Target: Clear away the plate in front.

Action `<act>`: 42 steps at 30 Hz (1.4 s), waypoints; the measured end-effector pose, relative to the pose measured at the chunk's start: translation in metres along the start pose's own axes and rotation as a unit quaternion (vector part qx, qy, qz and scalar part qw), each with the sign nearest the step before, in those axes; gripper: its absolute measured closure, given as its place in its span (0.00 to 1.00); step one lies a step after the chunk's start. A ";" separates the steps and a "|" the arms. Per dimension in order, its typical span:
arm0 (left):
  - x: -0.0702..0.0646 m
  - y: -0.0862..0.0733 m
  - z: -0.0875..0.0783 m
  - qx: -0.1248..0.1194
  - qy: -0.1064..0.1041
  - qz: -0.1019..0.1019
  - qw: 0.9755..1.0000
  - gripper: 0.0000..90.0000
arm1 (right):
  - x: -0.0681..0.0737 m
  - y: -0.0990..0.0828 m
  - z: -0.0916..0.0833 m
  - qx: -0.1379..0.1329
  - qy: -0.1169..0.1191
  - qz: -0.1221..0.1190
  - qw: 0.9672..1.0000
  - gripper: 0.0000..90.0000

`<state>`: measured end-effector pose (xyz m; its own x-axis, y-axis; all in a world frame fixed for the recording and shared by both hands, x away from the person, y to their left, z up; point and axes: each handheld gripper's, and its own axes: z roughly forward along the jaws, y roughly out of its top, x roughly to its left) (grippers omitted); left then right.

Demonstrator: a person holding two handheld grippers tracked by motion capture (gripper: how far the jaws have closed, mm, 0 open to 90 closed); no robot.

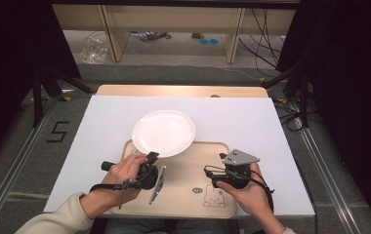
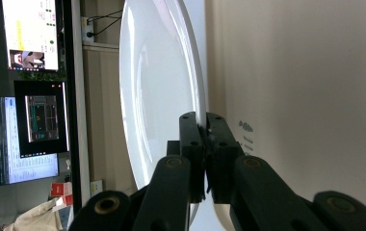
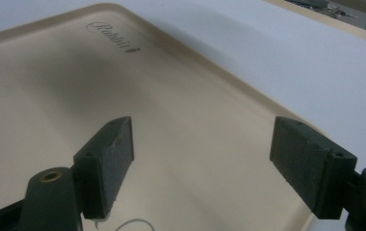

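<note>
On the beige rectangular plastic tray [image 3: 46, 96], script lettering reading "Rabbit" [image 3: 112, 36] shows in the right gripper view; the high view adds a printed rabbit drawing [image 1: 215, 197] near the tray's front edge. The right gripper [image 3: 202, 159] hovers over the tray with its jaws wide apart and nothing between them. The left gripper [image 2: 204, 144] is clamped tight on the rim of the round white ceramic plate [image 2: 157, 96]. In the high view, that plate [image 1: 164, 132] overlaps the tray's far left corner, just beyond the left gripper [image 1: 150, 158]. A black "5" [image 1: 57, 131] marks the floor.
</note>
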<state>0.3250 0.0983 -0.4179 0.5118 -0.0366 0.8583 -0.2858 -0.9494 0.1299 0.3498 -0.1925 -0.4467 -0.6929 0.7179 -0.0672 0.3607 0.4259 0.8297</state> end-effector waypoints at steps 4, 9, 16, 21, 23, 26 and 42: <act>-0.003 0.002 -0.003 -0.004 0.000 0.004 1.000 0.97 | 0.000 0.000 0.000 0.000 -0.001 0.000 1.000 0.27; -0.005 0.004 -0.007 -0.009 0.001 0.004 1.000 0.97 | -0.001 0.000 0.000 0.000 0.000 -0.001 1.000 0.27; -0.008 0.005 -0.010 -0.013 -0.001 0.007 1.000 0.97 | -0.001 0.000 -0.001 0.001 -0.001 0.001 1.000 0.27; -0.010 0.006 -0.013 -0.011 -0.002 0.011 1.000 0.97 | -0.001 0.000 -0.001 0.001 -0.001 0.003 1.000 0.27; -0.012 0.006 -0.015 -0.014 -0.003 0.009 1.000 0.97 | -0.001 0.000 -0.001 0.001 -0.001 0.003 1.000 0.27; -0.013 0.007 -0.016 -0.016 -0.003 0.010 1.000 0.97 | -0.001 0.000 -0.001 0.001 -0.001 0.002 1.000 0.27; -0.019 0.009 -0.023 -0.022 -0.003 0.014 1.000 0.97 | -0.001 0.000 -0.001 0.001 -0.002 0.002 1.000 0.27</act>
<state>0.2942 0.0976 -0.4213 0.5088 -0.0650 0.8584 -0.3357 -0.9332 0.1284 0.3496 -0.1938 -0.4464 -0.6891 0.7216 -0.0664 0.3649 0.4247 0.8285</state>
